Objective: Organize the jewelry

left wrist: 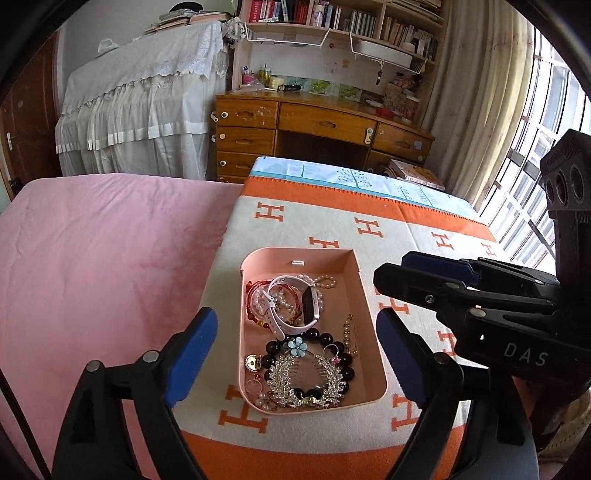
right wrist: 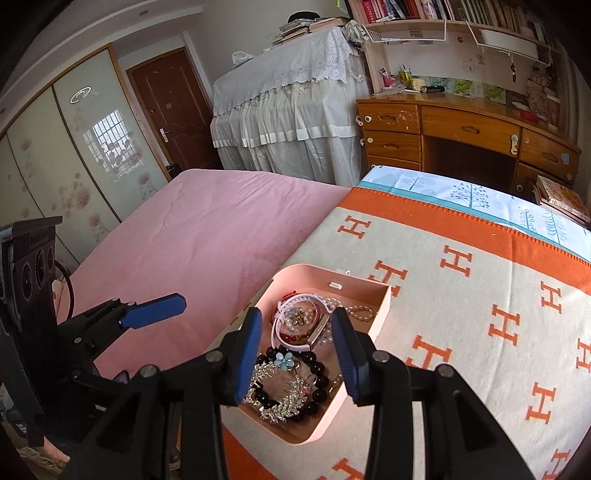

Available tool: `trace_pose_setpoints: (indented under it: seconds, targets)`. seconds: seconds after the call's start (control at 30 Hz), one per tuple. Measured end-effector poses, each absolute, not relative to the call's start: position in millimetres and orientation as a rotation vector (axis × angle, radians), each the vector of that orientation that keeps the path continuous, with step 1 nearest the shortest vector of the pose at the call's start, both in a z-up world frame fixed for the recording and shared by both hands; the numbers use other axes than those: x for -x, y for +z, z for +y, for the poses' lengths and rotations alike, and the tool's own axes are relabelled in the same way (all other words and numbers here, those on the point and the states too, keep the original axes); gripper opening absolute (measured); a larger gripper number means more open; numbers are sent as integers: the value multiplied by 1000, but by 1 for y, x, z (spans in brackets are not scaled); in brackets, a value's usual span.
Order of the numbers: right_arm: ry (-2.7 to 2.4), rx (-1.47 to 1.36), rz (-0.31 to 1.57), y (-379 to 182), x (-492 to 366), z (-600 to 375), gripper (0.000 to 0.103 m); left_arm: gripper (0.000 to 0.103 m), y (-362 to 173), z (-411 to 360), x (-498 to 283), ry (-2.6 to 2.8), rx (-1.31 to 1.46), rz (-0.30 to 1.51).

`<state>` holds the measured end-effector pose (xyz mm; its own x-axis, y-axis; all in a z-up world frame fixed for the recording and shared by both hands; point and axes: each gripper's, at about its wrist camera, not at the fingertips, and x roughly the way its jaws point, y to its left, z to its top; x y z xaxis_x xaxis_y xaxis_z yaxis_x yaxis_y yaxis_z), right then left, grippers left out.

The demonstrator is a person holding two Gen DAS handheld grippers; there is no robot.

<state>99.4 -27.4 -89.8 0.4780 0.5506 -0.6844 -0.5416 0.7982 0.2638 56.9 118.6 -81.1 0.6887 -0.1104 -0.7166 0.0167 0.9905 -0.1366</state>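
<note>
A pink tray (left wrist: 364,291) sits on the orange-and-white H-pattern blanket (left wrist: 406,229). It holds a white smartwatch (left wrist: 291,304), pearl strands (left wrist: 325,281), a black bead bracelet (left wrist: 338,360), a rhinestone leaf comb (left wrist: 306,384) and a blue flower piece (left wrist: 296,346). My left gripper (left wrist: 297,354) is open and empty, its fingers on either side of the tray's near end. My right gripper (right wrist: 295,354) is open and empty above the tray (right wrist: 384,306), over the watch (right wrist: 295,328) and beads (right wrist: 317,369). It shows from the side in the left wrist view (left wrist: 388,273).
A pink bedspread (left wrist: 103,266) lies to the left of the blanket. Behind stand a wooden desk (left wrist: 321,122), bookshelves (left wrist: 332,18), a white-draped piece of furniture (left wrist: 140,110) and a curtained window (left wrist: 524,129). Books (left wrist: 417,171) lie beyond the blanket's far right edge.
</note>
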Motion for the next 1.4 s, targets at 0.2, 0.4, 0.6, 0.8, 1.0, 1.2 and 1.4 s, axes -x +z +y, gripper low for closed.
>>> trace_pose_setpoints:
  seconds: [0.2,0.4,0.6,0.8,1.0,1.2,1.4]
  targets:
    - [595,-51,843,-89,-88,-53,43,102,-79,106,-47,-93,115,788]
    - [471,-58,832,-90,-65,-86,48,102,-74,90,-39,-68,120,771]
    - [366,-115,833,-86,-39,-122,64,102,-69,63,-33,-66,100,763]
    - [272,-131,813,-66,-22,-150,66,102,-50,26,-26,-76,34,742]
    - [164,-120,772,-47,-8,-169,68,102,-24,-3,-14,-72,-5,689]
    - [107,-140,708,-33,6,-190,69,102,-11,-20,-14,-70,16,737]
    - [81,-116,646,-24,18,-196,69,102,-11,-36,-14,-39,-40,752]
